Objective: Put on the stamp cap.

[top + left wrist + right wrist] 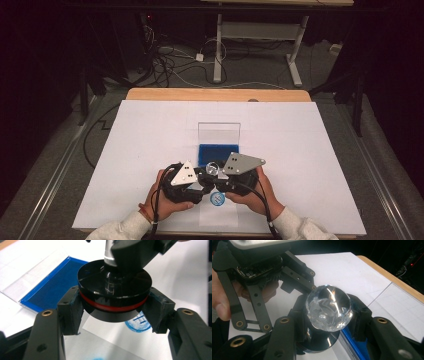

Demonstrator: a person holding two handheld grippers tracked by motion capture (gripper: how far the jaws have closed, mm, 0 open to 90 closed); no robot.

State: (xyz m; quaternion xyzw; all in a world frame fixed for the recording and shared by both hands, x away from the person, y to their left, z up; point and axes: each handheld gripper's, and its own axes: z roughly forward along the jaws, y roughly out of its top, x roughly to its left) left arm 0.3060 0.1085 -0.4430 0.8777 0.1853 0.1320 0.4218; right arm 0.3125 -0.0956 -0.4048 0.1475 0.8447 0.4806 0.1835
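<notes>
The round black stamp base (115, 287) is glossy plastic with a smooth red band, mirroring its clear handle. That faceted clear knob (329, 308) looks like glass or acrylic, bright with glints. The blue ink pad (218, 152) is matt and felt-like, in a clear plastic case. Matt white paper (300, 150) covers the pale wooden worktop (150, 94). The black fingers (71, 312) look matt, slightly rough plastic.
</notes>
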